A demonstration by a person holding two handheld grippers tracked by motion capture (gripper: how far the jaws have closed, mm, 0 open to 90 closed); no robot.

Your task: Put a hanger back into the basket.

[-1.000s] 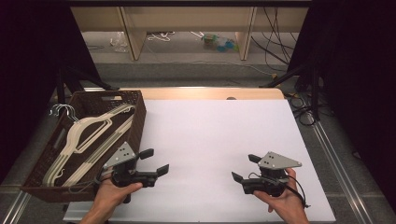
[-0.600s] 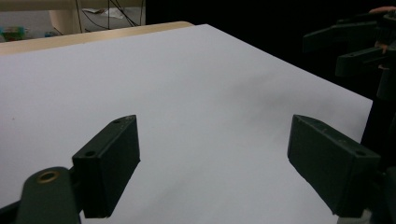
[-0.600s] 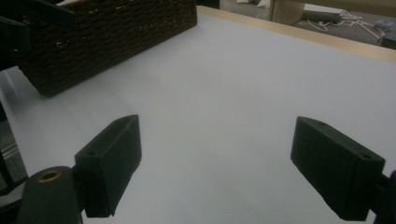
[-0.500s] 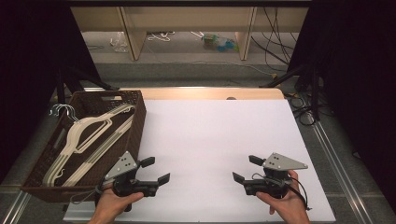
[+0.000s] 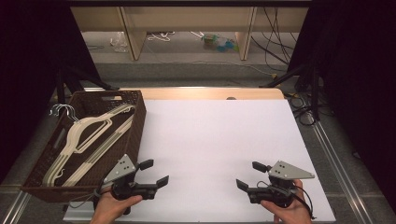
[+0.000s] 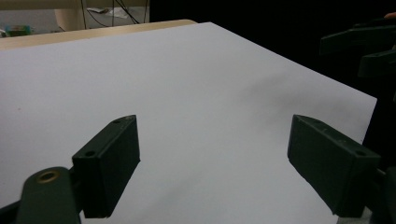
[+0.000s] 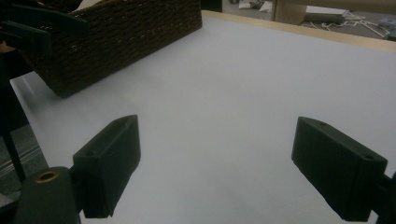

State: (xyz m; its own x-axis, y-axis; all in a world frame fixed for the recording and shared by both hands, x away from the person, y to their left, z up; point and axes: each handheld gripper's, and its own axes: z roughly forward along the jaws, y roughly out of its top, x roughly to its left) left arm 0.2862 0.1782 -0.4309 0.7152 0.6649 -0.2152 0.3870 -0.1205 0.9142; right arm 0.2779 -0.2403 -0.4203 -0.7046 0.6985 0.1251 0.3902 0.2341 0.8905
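**Reaching for the hangers from a clean start**

Both tools sit low at the near edge of the worktop point(image 5: 215, 140), each in a hand, each with its jaws spread wide and nothing between them. The left tool point(image 5: 154, 173) is near the near-left corner, just beside the basket point(image 5: 135, 122); the right tool point(image 5: 250, 176) is toward the near-right corner, well apart from it. They face one another across bare white surface.

The hangers point(image 5: 81, 140) lie in the basket, which runs along the left edge. They are pale, stacked one over another, and slanted lengthwise; their metal hooks point(image 5: 63, 110) poke over the basket's far-left rim.

The likely step is to fetch a hanger, and the left tool is the obvious one for it.

- Lift that tool over the near wall of the basket rather than pushing at the wicker, which would shove the basket.
- Pick the topmost hanger only. The arms overlap, so a low grip may catch two.
- Close on a straight stretch of an arm, jaws across it, not along it.
- Raise slowly and watch the hooks: they look bunched and could drag a neighbour up.
- Keep the right tool open and ready to steady the basket's near-right corner point(image 7: 60, 91) if it shifts.
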